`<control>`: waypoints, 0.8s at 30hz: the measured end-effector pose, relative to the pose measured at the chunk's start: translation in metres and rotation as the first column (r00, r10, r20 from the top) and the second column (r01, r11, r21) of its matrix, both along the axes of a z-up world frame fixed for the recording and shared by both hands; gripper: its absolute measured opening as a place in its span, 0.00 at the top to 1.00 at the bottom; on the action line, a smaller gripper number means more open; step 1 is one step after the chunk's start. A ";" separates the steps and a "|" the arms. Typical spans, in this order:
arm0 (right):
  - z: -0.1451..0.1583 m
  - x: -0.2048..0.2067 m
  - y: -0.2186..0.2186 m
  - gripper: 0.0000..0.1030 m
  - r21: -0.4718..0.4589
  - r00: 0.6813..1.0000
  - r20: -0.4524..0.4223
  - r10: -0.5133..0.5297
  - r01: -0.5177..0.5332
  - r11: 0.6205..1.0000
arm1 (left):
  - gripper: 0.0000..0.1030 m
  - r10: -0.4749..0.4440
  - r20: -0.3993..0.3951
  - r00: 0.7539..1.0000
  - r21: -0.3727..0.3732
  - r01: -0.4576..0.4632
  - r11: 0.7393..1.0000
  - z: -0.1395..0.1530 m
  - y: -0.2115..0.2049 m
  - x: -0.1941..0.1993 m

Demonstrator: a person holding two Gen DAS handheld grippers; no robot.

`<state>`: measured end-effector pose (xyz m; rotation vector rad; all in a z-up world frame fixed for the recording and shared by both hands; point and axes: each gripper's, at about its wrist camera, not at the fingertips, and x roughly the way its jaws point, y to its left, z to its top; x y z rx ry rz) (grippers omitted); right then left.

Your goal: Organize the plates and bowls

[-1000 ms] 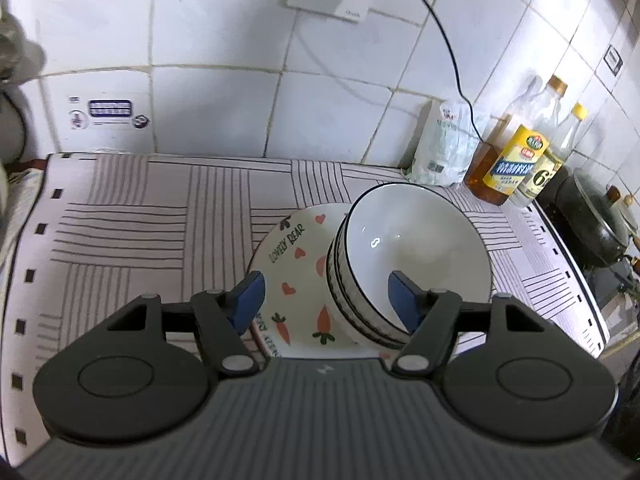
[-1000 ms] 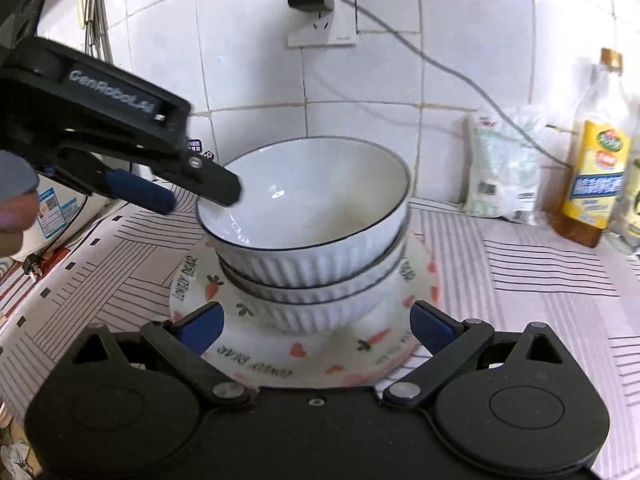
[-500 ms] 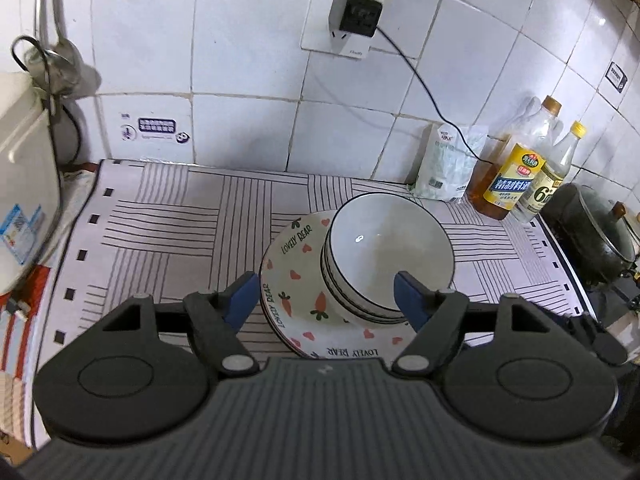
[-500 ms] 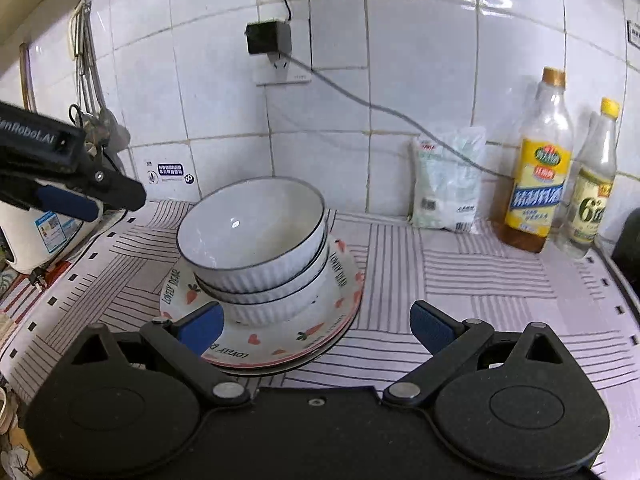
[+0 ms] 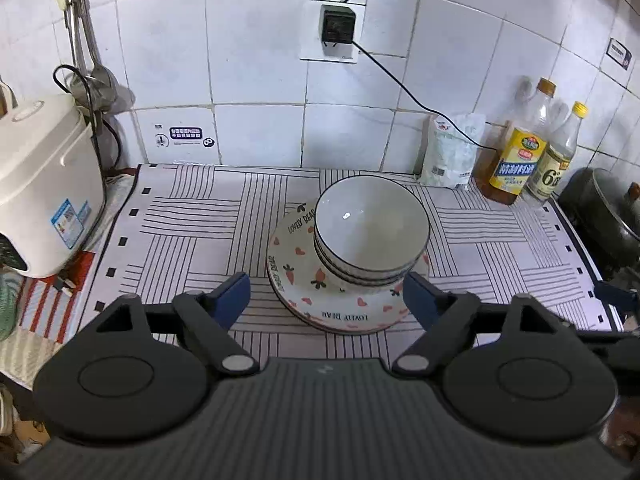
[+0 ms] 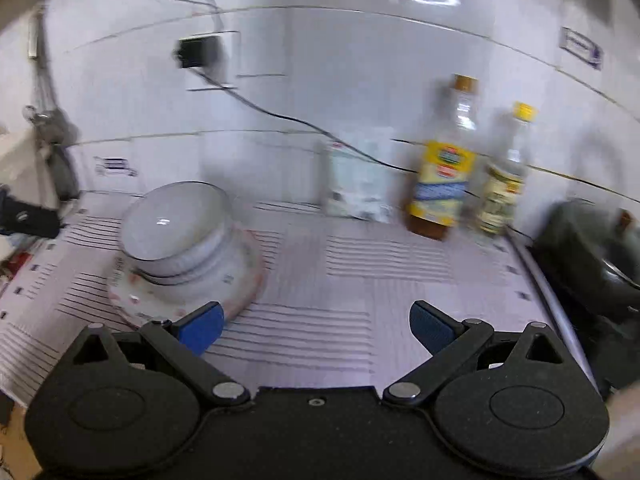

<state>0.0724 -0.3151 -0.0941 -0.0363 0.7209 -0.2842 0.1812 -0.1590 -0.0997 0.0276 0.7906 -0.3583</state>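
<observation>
A line-patterned cloth covers the bench (image 5: pixel 192 220) below a white tiled wall (image 5: pixel 260 80). Ahead of the left tongs (image 5: pixel 326 300), stacked white ribbed bowls (image 5: pixel 370 232) sit on carrot-and-heart printed plates (image 5: pixel 316 292). Only the left view shows the white rice cooker (image 5: pixel 44 188); the right view is blurred. The right tongs (image 6: pixel 316 326) hover above the cloth with the plates off to their left. Both tongs gape wide, gripping nothing.

I see a wall of white tiles (image 5: pixel 256 52) with a socket (image 5: pixel 334 36) and a black plug with a cable. The counter is covered by a striped mat (image 5: pixel 192 232). A lamp reflects on the tiles at top.
</observation>
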 end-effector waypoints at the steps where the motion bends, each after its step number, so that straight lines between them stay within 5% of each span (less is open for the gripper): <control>1: 0.005 -0.004 -0.004 0.02 0.022 1.000 -0.011 -0.019 0.020 1.000 | 0.15 0.000 0.003 1.000 0.006 0.000 1.000 0.001 -0.001 -0.004; 4: 0.016 -0.016 -0.012 0.02 0.083 0.999 -0.022 -0.035 0.037 0.996 | 0.10 -0.004 0.006 1.000 0.027 0.004 1.000 0.003 -0.003 -0.017; 10: 0.033 -0.029 -0.006 0.02 0.044 0.998 -0.047 -0.029 0.031 0.999 | 0.00 0.013 -0.013 1.000 0.044 -0.012 0.999 0.000 -0.003 -0.035; 24: 0.044 -0.034 0.024 0.02 -0.031 0.992 -0.122 -0.036 0.032 0.999 | 0.00 0.069 -0.031 0.997 0.135 -0.065 0.989 -0.001 0.001 -0.053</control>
